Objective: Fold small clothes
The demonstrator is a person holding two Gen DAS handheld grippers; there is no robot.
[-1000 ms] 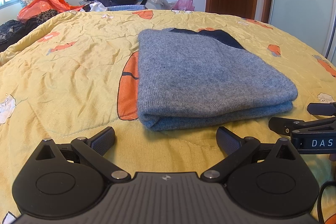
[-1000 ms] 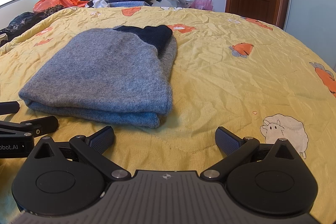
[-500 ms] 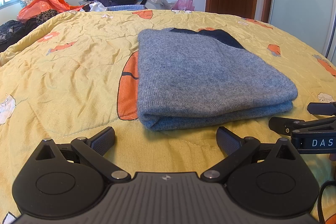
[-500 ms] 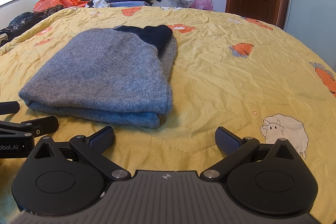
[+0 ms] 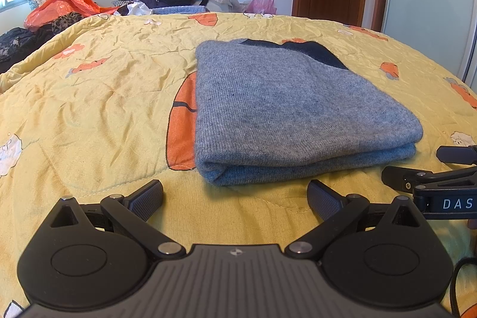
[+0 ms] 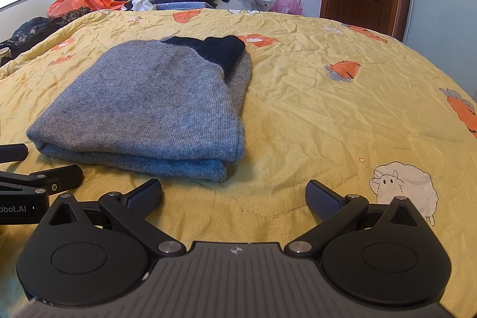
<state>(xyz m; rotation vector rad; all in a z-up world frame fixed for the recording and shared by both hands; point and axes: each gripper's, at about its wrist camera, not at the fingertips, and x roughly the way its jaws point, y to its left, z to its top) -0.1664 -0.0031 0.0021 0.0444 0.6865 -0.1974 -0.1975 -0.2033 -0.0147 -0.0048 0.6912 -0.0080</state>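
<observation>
Sweater [image 5: 292, 109] folded flat mid-bed, bare quilt [image 6: 328, 115] all round; left tongs [image 5: 235, 195], right tongs [image 6: 234, 194] wide, empty, just short of near fold.

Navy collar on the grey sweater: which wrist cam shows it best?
Right wrist. The navy collar lies fully exposed at the far end of the grey sweater. From the left wrist, only a thin dark strip shows behind the folded top layer.

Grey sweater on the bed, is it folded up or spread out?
Folded: the grey sweater lies in stacked layers, doubled edge facing front.
</observation>
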